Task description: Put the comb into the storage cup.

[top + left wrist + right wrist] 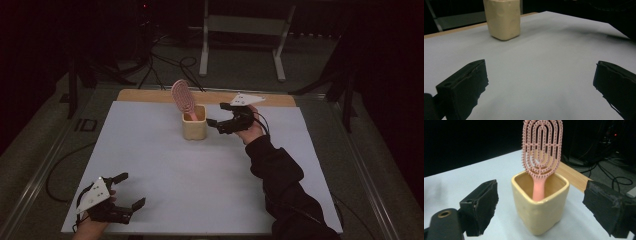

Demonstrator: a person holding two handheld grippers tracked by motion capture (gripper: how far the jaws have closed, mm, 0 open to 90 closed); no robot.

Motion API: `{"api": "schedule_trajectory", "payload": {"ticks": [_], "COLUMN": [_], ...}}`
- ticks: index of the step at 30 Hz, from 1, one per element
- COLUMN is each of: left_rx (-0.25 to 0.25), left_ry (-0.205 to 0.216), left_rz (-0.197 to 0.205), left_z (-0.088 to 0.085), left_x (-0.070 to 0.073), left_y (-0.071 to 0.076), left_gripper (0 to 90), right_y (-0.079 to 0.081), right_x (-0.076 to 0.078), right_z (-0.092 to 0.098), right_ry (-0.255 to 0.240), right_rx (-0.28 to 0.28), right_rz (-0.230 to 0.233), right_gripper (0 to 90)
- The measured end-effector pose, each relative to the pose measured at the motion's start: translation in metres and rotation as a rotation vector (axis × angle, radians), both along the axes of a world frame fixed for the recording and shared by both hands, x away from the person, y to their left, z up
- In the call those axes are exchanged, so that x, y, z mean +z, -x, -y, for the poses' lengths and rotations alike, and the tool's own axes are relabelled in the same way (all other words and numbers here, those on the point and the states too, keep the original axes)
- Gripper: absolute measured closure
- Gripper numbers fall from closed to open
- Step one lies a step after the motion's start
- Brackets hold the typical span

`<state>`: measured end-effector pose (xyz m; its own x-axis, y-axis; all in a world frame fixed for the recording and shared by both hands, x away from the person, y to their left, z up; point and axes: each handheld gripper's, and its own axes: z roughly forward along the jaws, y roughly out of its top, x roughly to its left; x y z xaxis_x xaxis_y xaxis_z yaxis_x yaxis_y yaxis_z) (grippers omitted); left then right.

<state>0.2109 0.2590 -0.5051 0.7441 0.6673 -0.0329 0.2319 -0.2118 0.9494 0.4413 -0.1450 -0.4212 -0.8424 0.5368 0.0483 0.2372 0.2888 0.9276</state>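
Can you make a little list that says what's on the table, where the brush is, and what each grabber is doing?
surface: white table
cup: yellow cup, upright, near the far edge
brush: pink hairbrush, handle down in the cup, head sticking out
right gripper: open, beside the cup, not touching
left gripper: open, near corner, holding nothing

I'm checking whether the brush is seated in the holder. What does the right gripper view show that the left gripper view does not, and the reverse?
The right gripper view has the pink hairbrush standing handle-down inside the cream cup, head above the rim, between the open right gripper jaws, plus floor cables behind. The left gripper view has the open left gripper jaws over bare white table sheet, the cup farther off, its top cropped. Both share the cup and sheet.
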Motion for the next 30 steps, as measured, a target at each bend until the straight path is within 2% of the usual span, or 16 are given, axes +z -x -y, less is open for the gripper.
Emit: {"api": "schedule_trajectory", "payload": {"ticks": [3,9,12,13,18,19,22,28,30], "left_rx": [0.001,0.003,0.004,0.005,0.003,0.005,0.008,0.009,0.009], "left_ry": [-0.003,-0.006,-0.006,-0.006,-0.005,-0.005,-0.006,-0.006,-0.007], "left_rz": [0.002,0.003,0.003,0.001,0.002,0.002,0.004,0.005,0.002], "left_z": [0.0,0.0,0.0,-0.001,0.0,0.0,0.0,0.0,-0.001], "left_x": [0.0,0.0,0.0,0.0,0.0,0.0,0.0,0.0,0.0], "left_y": [0.001,0.001,0.001,0.001,0.001,0.001,0.001,0.001,0.001], "left_gripper": [0.0,0.0,0.0,0.0,0.0,0.0,0.0,0.0,0.0], "right_y": [0.006,0.017,0.018,0.023,0.029,0.033,0.037,0.05,0.058], "right_x": [0.0,-0.004,-0.005,-0.009,-0.014,-0.016,-0.018,-0.023,-0.027], "right_z": [0.011,0.03,0.033,0.044,0.055,0.062,0.066,0.077,0.081], "right_ry": [-0.009,0.005,0.011,0.001,0.011,0.009,0.016,-0.009,0.007], "right_rx": [0.007,-0.007,-0.002,0.013,0.002,0.008,0.019,0.031,0.02], "right_rz": [-0.021,-0.026,-0.034,-0.055,-0.058,-0.071,-0.094,-0.095,-0.091], "right_gripper": [13.6,11.5,11.5,11.4,11.3,11.4,11.4,10.3,10.1]}}
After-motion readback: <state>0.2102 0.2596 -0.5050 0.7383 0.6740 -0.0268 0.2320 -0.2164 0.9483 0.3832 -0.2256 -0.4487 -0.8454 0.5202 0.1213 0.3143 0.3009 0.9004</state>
